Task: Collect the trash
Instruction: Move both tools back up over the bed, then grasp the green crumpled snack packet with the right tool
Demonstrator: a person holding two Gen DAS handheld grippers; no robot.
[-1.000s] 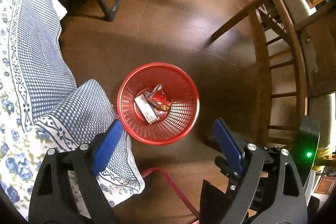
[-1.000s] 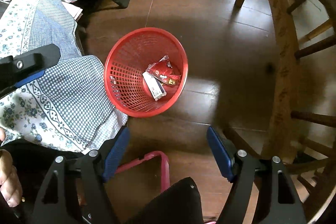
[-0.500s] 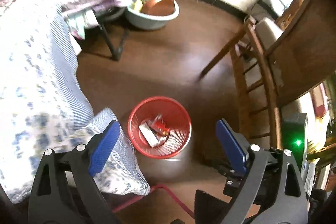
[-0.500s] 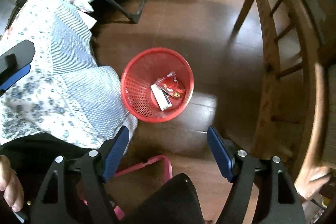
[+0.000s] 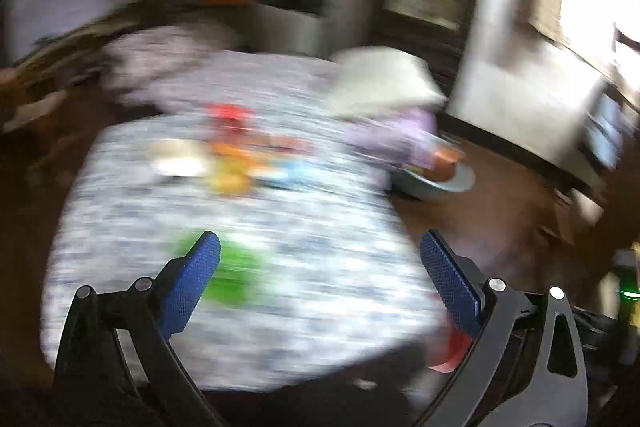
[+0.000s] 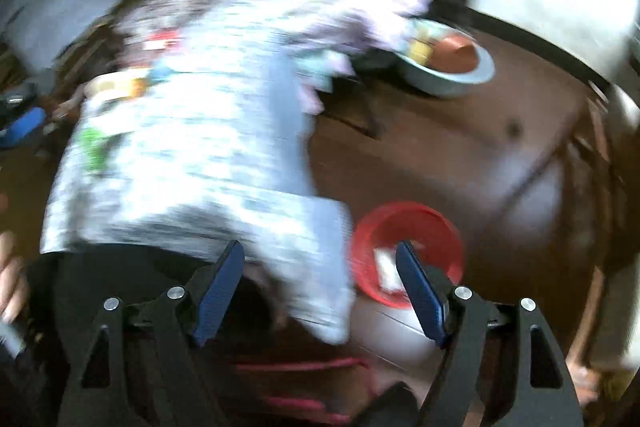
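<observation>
Both views are heavily motion-blurred. The red mesh basket [image 6: 408, 255] stands on the brown floor beside the table, with pale wrappers inside; a sliver of it [image 5: 452, 351] shows by my left gripper's right finger. My left gripper [image 5: 320, 279] is open and empty over the blue-and-white tablecloth [image 5: 300, 227]. A green item [image 5: 232, 275] lies just ahead of its left finger. Blurred red, orange, yellow and blue items [image 5: 240, 155] lie farther back. My right gripper [image 6: 320, 287] is open and empty above the cloth's hanging corner and the basket.
A pale basin [image 6: 448, 67] holding a brown bowl sits on the floor beyond the table; it also shows in the left wrist view [image 5: 440, 175]. Lilac cloth [image 6: 360, 3] is piled at the table's far end. A pink cord [image 6: 320, 367] lies on the floor.
Both grippers have swung up and away from the basket towards the tabletop. The left view now faces the table instead of the floor. Both stay open and empty.
</observation>
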